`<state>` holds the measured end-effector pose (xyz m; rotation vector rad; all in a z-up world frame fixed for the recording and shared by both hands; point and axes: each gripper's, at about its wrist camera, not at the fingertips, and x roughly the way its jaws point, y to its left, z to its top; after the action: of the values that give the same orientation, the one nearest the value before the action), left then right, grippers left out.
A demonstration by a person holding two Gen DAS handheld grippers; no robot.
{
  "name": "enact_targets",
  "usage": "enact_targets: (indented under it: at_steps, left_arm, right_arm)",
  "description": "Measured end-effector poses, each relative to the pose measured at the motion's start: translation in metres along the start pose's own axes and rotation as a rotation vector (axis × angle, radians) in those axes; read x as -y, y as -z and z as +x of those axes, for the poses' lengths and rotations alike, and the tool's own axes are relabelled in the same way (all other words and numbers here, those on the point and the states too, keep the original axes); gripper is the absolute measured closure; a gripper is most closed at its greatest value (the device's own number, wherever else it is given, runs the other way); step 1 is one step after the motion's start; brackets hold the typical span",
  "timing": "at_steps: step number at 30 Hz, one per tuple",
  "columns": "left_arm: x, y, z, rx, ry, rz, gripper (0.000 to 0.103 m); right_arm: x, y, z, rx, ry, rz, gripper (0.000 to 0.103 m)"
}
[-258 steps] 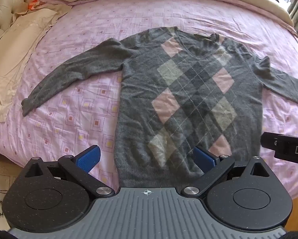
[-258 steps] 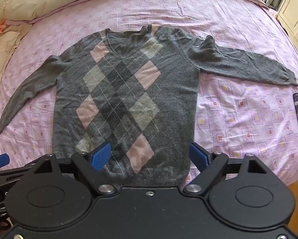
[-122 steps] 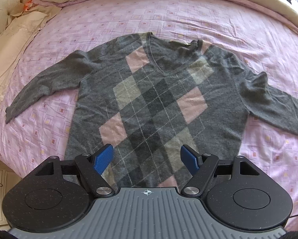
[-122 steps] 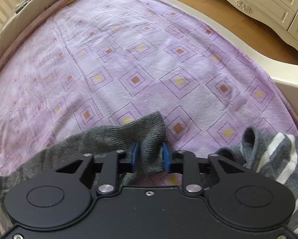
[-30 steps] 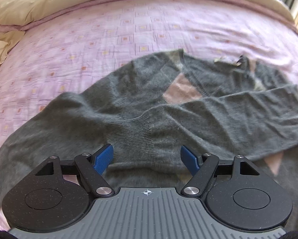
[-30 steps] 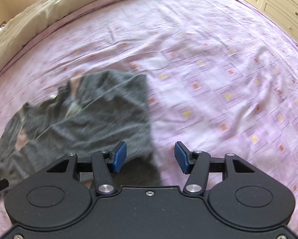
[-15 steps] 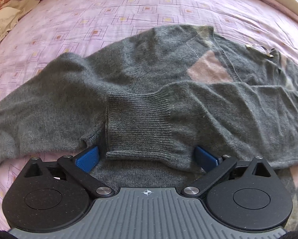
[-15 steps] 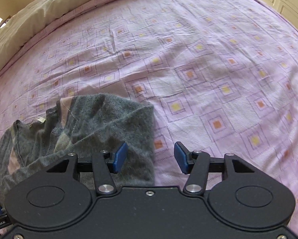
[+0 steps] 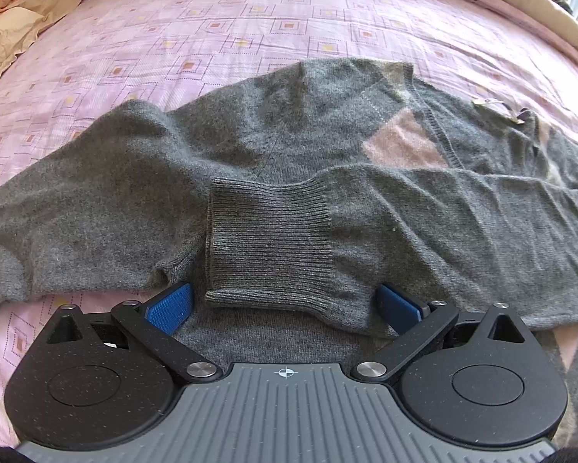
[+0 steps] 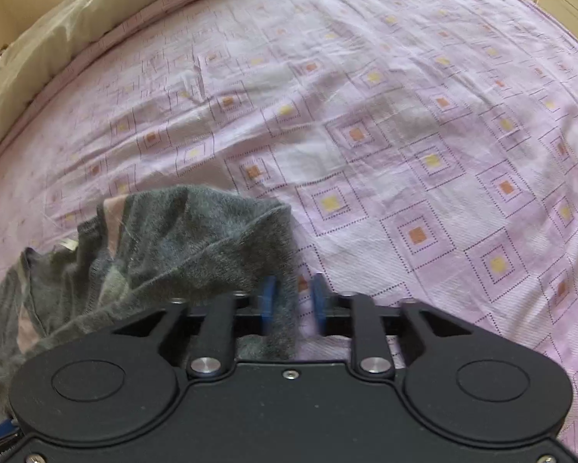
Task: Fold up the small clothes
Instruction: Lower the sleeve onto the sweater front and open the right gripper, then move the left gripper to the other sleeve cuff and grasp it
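Observation:
A grey sweater [image 9: 289, 135] with pink argyle diamonds lies on the bed. Its right sleeve is folded across the chest, and the ribbed cuff [image 9: 269, 247] rests flat near the left armpit. My left gripper [image 9: 284, 306] stands open, its blue pads wide apart on either side of that cuff and holding nothing. In the right wrist view the sweater's folded shoulder edge [image 10: 196, 231] is bunched at the lower left. My right gripper [image 10: 293, 301] is shut on that edge, with grey knit pinched between the narrow-set pads.
The pink patterned bedsheet [image 10: 424, 154] stretches wide to the right of the sweater. A cream duvet [image 10: 57, 38] runs along the far edge of the bed, and cream pillows [image 9: 11, 34] lie at the far left.
My right gripper has gone from open to shut on the sweater's shoulder edge. My left gripper has edged closer to the cuff and stayed open.

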<state>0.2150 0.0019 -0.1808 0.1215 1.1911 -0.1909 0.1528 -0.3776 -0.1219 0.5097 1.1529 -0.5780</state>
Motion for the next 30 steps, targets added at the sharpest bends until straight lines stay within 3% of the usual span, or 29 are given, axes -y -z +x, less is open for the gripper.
enact_targets:
  at_steps: [1,3,5,10,17,24,30]
  left_arm:
    - [-0.001,0.000,-0.002,0.007,0.004,-0.002,0.001]
    - [-0.005,0.003,-0.010,0.028,0.010,-0.014,0.001]
    - [-0.013,0.009,-0.020,0.055,0.014,-0.039,0.001]
    - [-0.049,0.026,-0.042,0.095,0.010,-0.147,0.001]
    - [-0.136,0.058,-0.061,0.103,-0.074,-0.319,0.001]
    - [-0.239,0.091,-0.077,0.119,-0.176,-0.543,0.001]
    - [-0.308,0.110,-0.085,0.149,-0.239,-0.676,0.001]
  right_arm:
    - [0.000,0.001,-0.005,0.017,0.004,0.007,0.040]
    - [-0.002,0.005,-0.017,0.050,0.007,0.014,0.031]
    - [-0.005,0.012,-0.027,0.060,0.008,0.005,0.031]
    - [-0.023,0.039,-0.046,0.085,0.016,-0.094,0.016]
    - [-0.066,0.094,-0.060,0.069,0.008,-0.257,0.013]
    - [-0.101,0.136,-0.065,0.032,-0.016,-0.270,0.013]
    - [-0.129,0.154,-0.074,0.029,-0.024,-0.288,0.013]
